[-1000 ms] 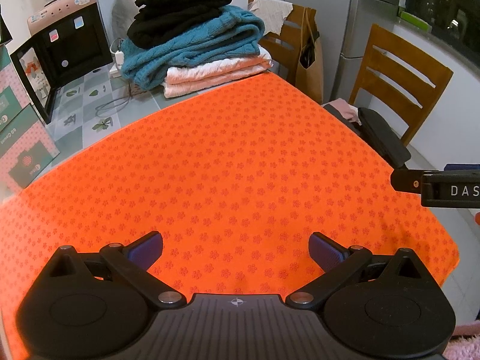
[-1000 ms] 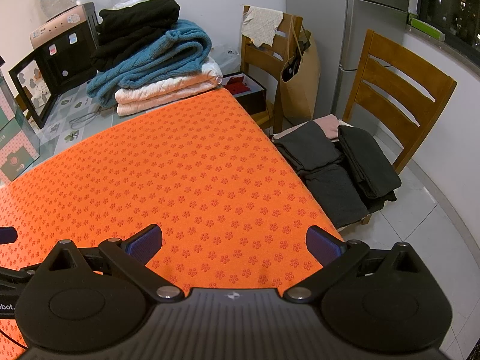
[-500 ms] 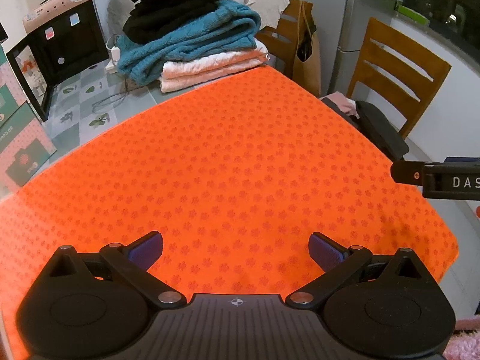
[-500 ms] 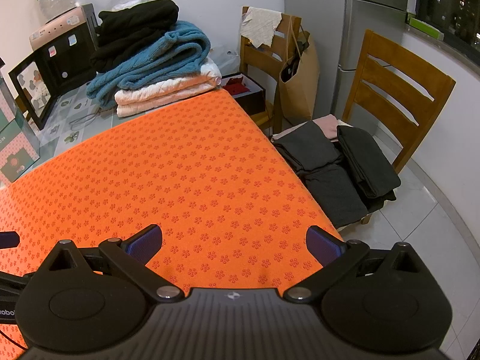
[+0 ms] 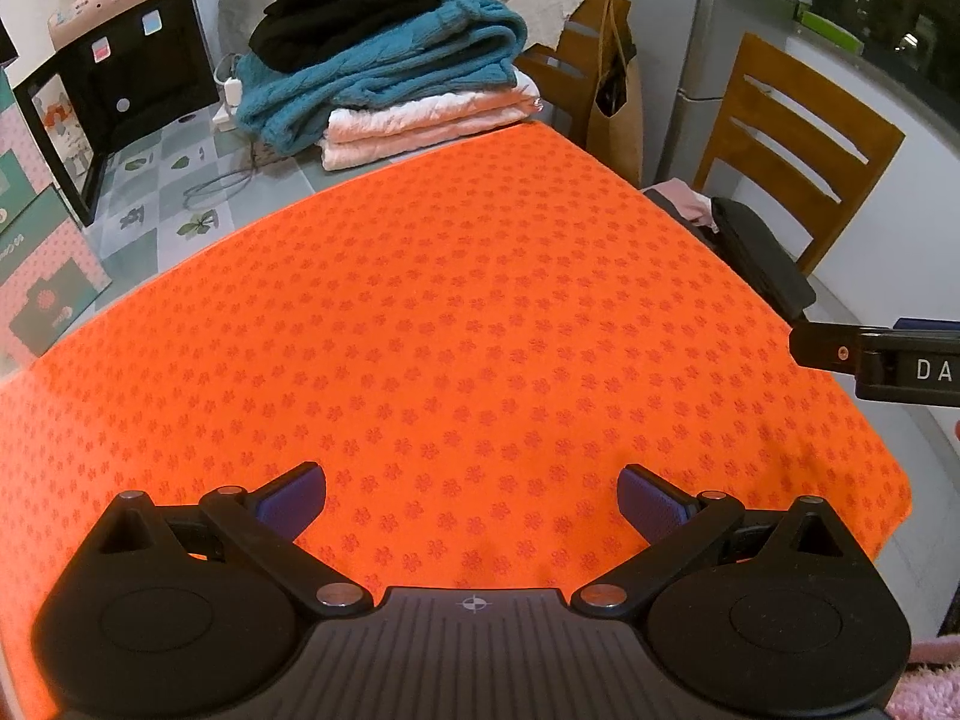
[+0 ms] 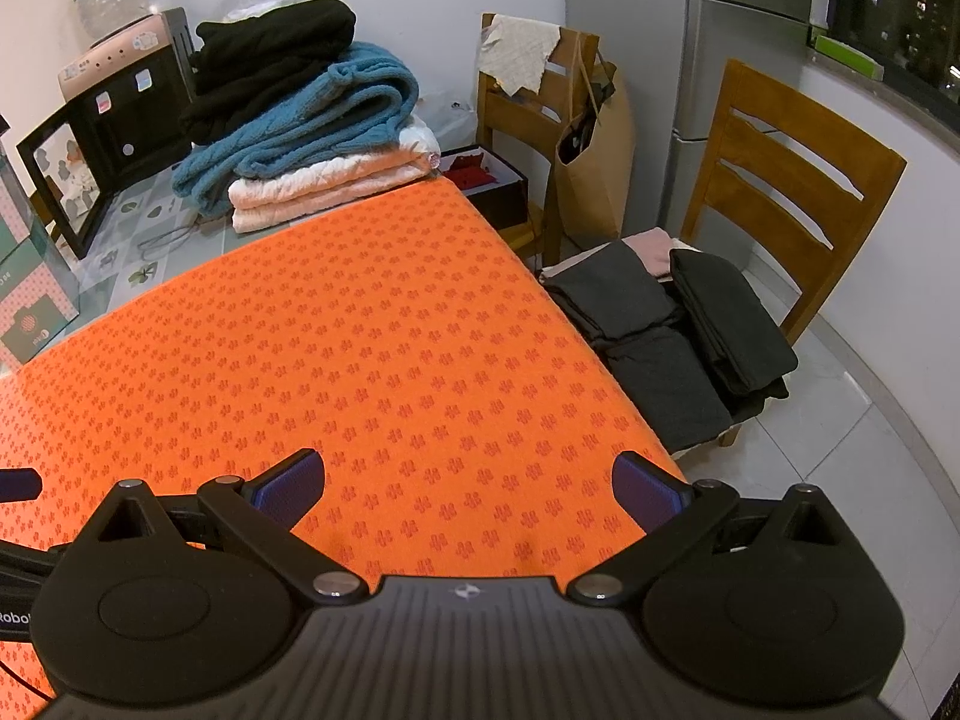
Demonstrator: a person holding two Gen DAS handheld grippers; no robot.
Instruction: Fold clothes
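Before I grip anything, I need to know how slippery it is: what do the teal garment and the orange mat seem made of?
Teal garment: chunky knit, probably wool or acrylic; cable ribs show, matte. Orange mat: looks like textured foam or rubber, with an embossed flower pattern, matte.

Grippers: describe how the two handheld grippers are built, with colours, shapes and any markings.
Both look alike. The left gripper has a ribbed dark grey body bearing a small crosshair mark, two round black discs, black linkage bars with silver pivot pins, and dark blue textured pads. The right gripper matches; its side, seen from the left wrist view, carries white letters "DA".
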